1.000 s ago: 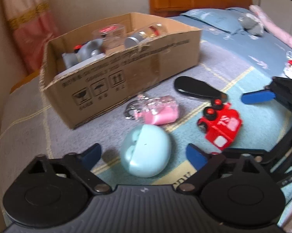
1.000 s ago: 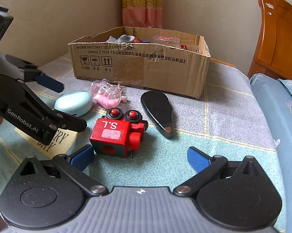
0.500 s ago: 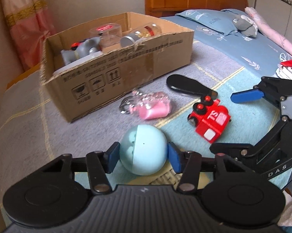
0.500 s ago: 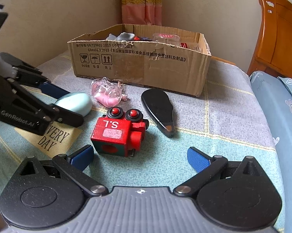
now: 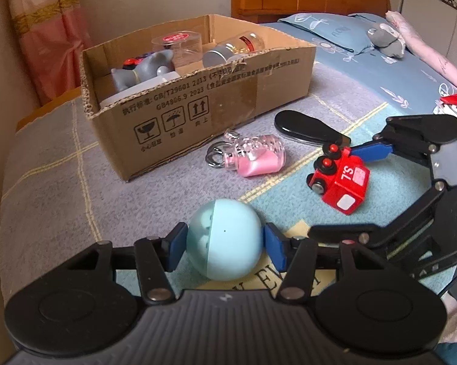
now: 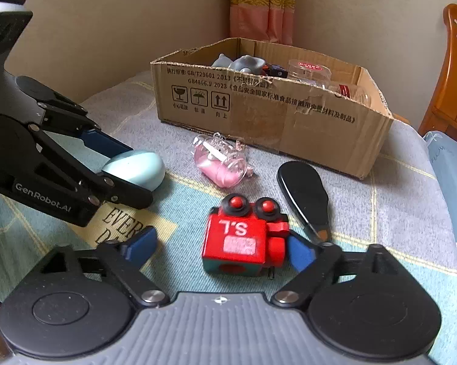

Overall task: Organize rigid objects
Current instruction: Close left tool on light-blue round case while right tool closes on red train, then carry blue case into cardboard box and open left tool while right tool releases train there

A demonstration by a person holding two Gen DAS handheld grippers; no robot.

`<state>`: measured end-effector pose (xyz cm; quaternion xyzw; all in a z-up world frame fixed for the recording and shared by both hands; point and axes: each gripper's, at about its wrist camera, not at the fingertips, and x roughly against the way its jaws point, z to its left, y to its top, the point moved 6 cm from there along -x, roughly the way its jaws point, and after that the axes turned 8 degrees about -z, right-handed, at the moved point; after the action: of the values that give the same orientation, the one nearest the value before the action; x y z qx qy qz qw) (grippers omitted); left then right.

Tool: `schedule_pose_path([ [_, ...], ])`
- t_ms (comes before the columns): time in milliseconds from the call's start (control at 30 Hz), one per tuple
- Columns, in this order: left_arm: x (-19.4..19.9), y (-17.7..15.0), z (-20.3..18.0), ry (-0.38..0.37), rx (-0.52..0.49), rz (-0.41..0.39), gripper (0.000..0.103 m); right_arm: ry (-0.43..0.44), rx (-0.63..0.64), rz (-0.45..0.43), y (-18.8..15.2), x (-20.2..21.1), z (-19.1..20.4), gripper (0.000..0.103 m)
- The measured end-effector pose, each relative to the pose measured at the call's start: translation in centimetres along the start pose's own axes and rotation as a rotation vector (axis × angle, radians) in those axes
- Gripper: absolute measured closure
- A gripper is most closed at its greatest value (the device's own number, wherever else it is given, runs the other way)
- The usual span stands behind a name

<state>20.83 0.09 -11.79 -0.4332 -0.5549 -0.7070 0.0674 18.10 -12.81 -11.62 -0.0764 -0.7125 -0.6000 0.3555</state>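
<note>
Left gripper [image 5: 223, 245] pads clamp the pale blue plastic egg-shaped case [image 5: 225, 238], in front of the open brown cardboard box [image 5: 198, 115]. Right gripper [image 6: 219, 248], jaws closing, half-open around the red wooden toy train [image 6: 243, 238]. Between train and box: pink clear keychain bottle [image 6: 220, 164], glossy black paddle-shaped object [image 6: 302, 190].

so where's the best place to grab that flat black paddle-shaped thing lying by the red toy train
Probably across the narrow handle end of the flat black paddle-shaped thing, coming from above with a pad on each long edge. It lies flat on the grey checked blanket, and its rounded end looks wider and lies nearer the cardboard box.
</note>
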Motion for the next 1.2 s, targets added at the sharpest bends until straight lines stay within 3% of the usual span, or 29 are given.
schedule_pose_path([
  [167,0.0,0.1,0.0,-0.022,-0.009,0.003,0.051,-0.010,-0.005,0.003,0.2,0.2,-0.6,0.029],
  [267,0.0,0.1,0.0,-0.023,-0.007,0.010,0.051,-0.013,-0.003,0.008,0.5,0.2,-1.0,0.044],
  [767,1.5,1.6,0.0,-0.031,-0.001,0.037,0.051,0.033,0.063,0.034,2.0,2.1,-2.0,0.045],
  [1200,3.8,5.5,0.9,-0.009,-0.032,0.015,0.051,0.086,0.107,-0.050,7.1,4.6,-2.4,0.045],
])
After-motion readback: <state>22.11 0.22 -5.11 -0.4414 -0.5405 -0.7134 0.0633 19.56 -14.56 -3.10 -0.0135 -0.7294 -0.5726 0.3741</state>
